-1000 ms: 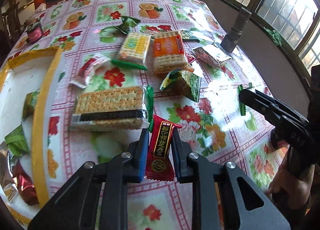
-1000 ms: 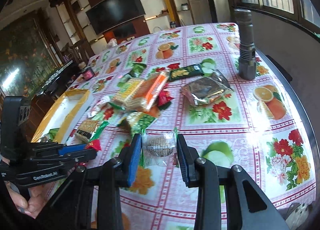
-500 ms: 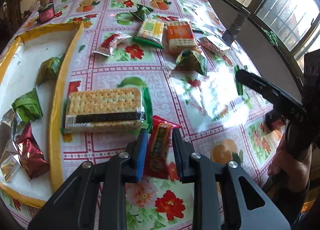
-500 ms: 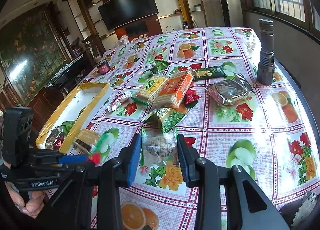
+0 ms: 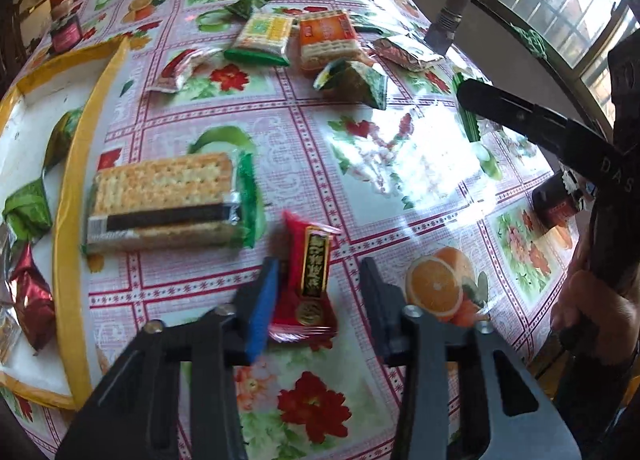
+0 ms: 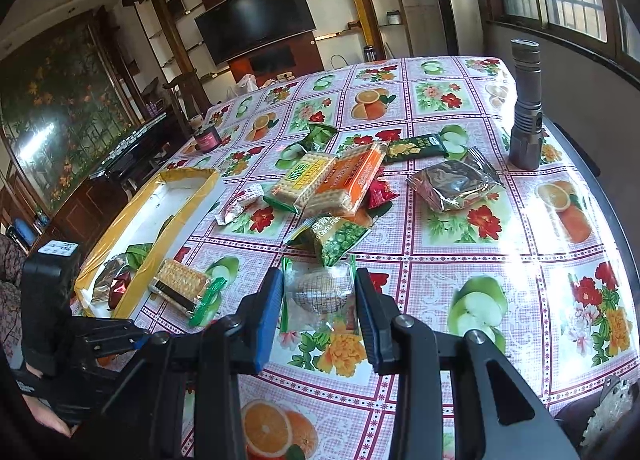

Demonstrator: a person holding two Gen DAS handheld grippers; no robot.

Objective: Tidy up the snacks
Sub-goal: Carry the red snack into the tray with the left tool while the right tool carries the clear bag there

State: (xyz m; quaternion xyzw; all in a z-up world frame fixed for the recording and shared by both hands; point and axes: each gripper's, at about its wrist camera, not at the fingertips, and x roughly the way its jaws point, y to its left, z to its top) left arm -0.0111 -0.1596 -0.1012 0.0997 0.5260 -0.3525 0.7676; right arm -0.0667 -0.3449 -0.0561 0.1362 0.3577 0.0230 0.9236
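Note:
My left gripper is open, its fingers apart on either side of a small red snack packet that touches only the left pad. A cracker pack lies beside the yellow-rimmed white tray, which holds several wrapped snacks. My right gripper is shut on a clear packet with a round biscuit. In the right wrist view the tray is at the left and the left gripper shows at the lower left. The right gripper's finger also shows in the left wrist view.
A pile of snack packs lies mid-table: yellow crackers, orange crackers, green peas bag, a foil pack. A grey flashlight stands at the far right. A small dark jar stands at the back.
My left gripper has opened around the red packet after moving back toward the near table edge beside the tray. My right gripper stays shut on the biscuit packet and has lifted back.

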